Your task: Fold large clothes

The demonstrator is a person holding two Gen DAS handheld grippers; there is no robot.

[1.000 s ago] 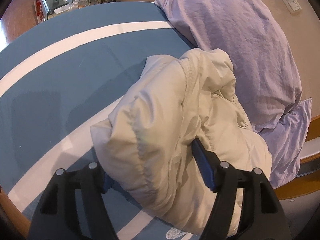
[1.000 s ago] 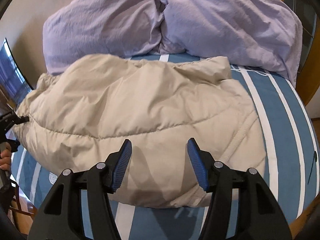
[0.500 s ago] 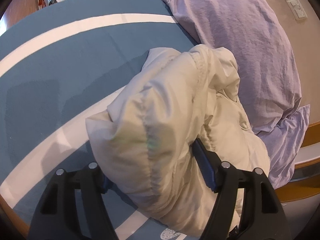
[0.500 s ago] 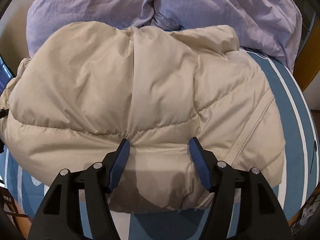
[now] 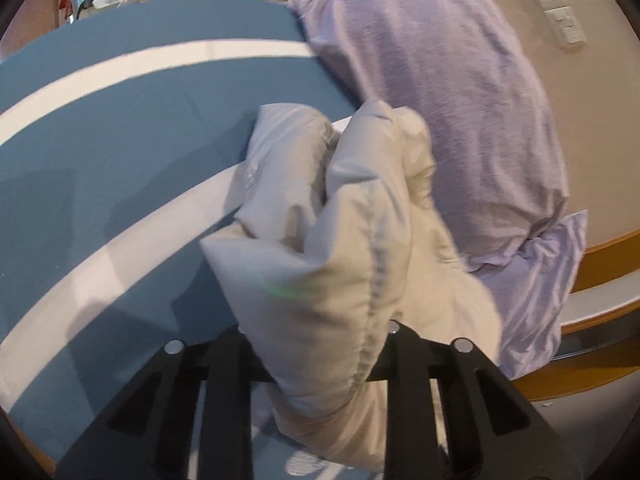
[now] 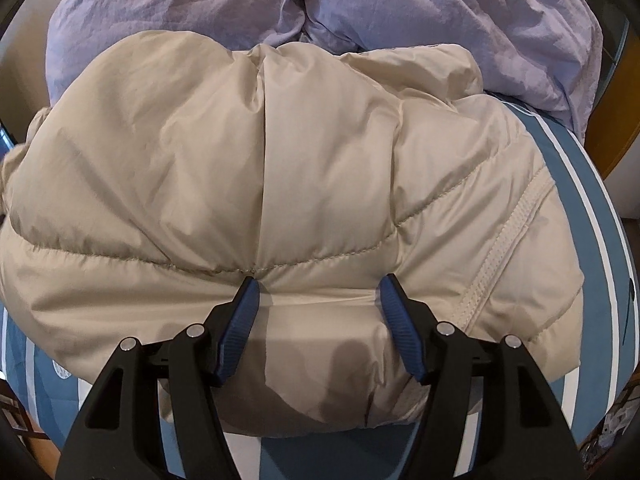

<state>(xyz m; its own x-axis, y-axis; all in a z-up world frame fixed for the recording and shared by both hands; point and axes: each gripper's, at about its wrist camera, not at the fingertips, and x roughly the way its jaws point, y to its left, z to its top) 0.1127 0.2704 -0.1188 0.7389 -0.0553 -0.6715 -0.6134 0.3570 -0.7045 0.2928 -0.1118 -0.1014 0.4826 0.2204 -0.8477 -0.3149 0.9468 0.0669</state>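
The left gripper (image 5: 316, 344) has a thick bunched fold of the beige puffer jacket (image 5: 340, 248) between its fingers. The padding bulges up over both arms and hides the pads, so the jaws stand closed onto the fabric with only the black frames showing on either side. From this grip the jacket rises straight ahead as a lifted, doubled-over ridge, with a stitched seam running up the side nearest the camera. To the left of the gripper lies the bedsheet (image 5: 120, 152), blue with broad white stripes. Ahead and to the right, a lilac pillow (image 5: 452, 112) leans against the beige wall, with the jacket's far end just beside it. High on the right, wall sockets (image 5: 556, 8) are visible, and a wooden bed frame (image 5: 600, 248) curves along the right edge.

The right gripper (image 6: 318, 308) is spread wide, its blue fingertips (image 6: 248, 304) pressed down onto the jacket (image 6: 280, 160) on either side of a smooth stretch of fabric, just below a quilting seam. Nothing is pinched between them. The jacket fills the space ahead of this gripper as a puffy mound on the bedsheet (image 6: 592, 208), with a zip edge running down to the right. Beyond it, two lilac pillows (image 6: 440, 12) lie against the head of the bed.
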